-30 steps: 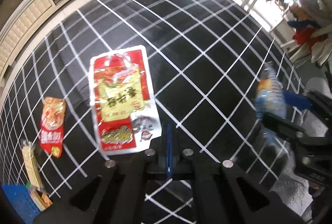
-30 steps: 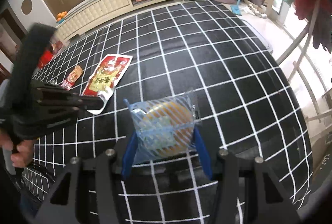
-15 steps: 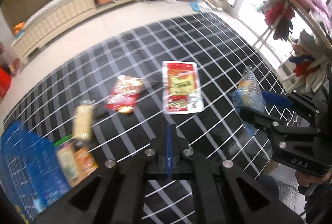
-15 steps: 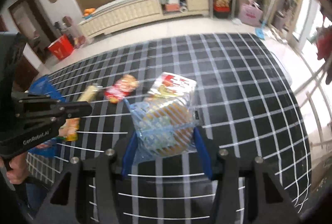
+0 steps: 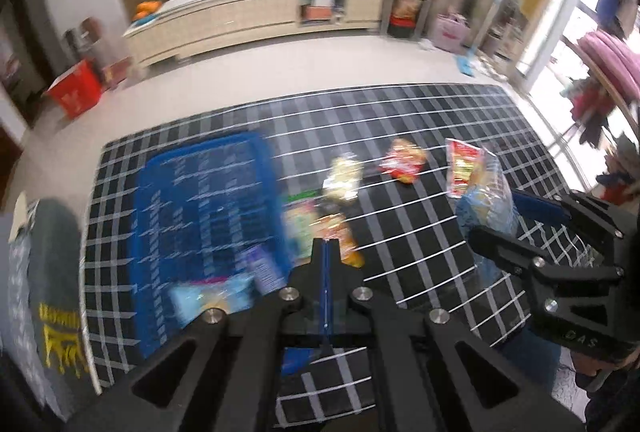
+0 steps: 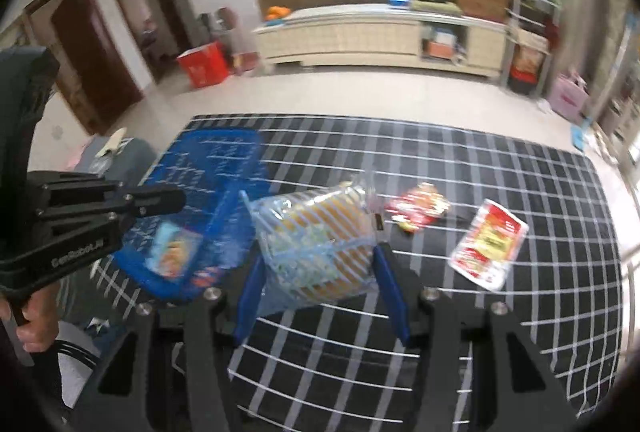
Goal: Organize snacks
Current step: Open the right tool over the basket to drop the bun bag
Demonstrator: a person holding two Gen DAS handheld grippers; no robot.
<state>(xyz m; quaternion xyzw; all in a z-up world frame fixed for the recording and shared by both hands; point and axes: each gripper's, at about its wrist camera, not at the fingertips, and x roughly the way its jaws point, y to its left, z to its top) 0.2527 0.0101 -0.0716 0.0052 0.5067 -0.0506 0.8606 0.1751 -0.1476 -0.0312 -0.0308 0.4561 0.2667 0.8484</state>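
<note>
Right wrist view shows the right gripper (image 6: 320, 272) clamped on a clear blue-striped plastic bag of round golden cakes (image 6: 314, 240), the blue pads pressing its two sides, the bag clear of the black white-gridded tablecloth (image 6: 520, 332). The blue plastic mesh basket (image 6: 216, 168) lies to the left of the bag and a little farther away, so the coming move is probably a carry leftward over the basket's near rim. The basket's long axis runs away from the camera; a light-blue snack packet (image 6: 172, 250) already lies in its near end. The left gripper (image 6: 176, 198) hangs over the basket, nearer to it than the right; this view does not settle whether its jaws are together.

Left wrist view settles that: the left gripper (image 5: 326, 252) has its fingers pressed together on nothing. It also shows loose packets beside the basket's right wall, among them an orange crinkled packet (image 5: 340, 236), partly hidden in the right view behind the bag. Motion blur smears both views. A flat red-and-white pouch (image 6: 488, 244) and a small red packet (image 6: 418, 206) lie to the right.
</note>
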